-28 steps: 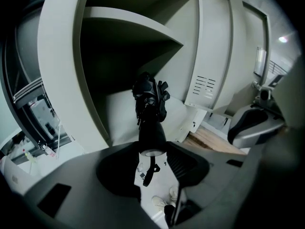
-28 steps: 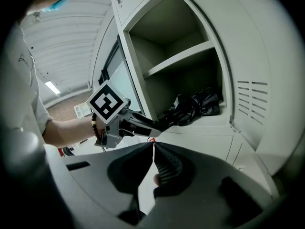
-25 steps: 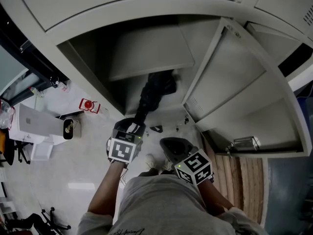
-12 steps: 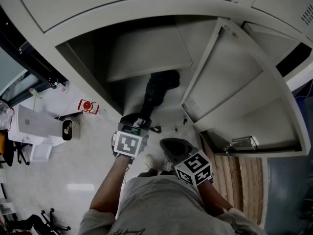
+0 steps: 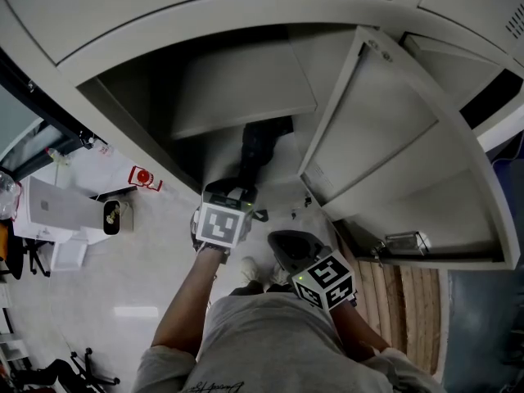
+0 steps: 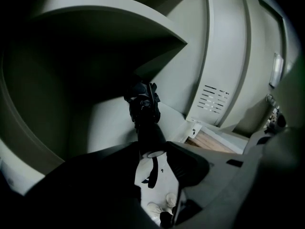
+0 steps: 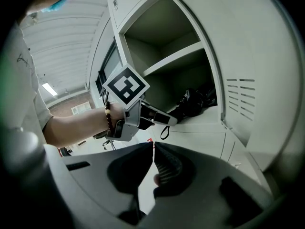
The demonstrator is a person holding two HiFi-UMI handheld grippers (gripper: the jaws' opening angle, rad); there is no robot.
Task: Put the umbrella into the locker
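Umbrella (image 5: 252, 152) lengthwise into locker (image 5: 241, 84), handle (image 6: 150, 136) outward

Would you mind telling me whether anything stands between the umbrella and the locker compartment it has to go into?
Nothing visible does. The door stands swung open at the right, and the umbrella, gripped in the left gripper, already pokes into the compartment under the shelf.

Grey T-shirt (image 5: 270, 342), bead bracelet (image 7: 109, 117), left gripper's (image 5: 236, 193) black-and-white marker cube (image 5: 221, 224)
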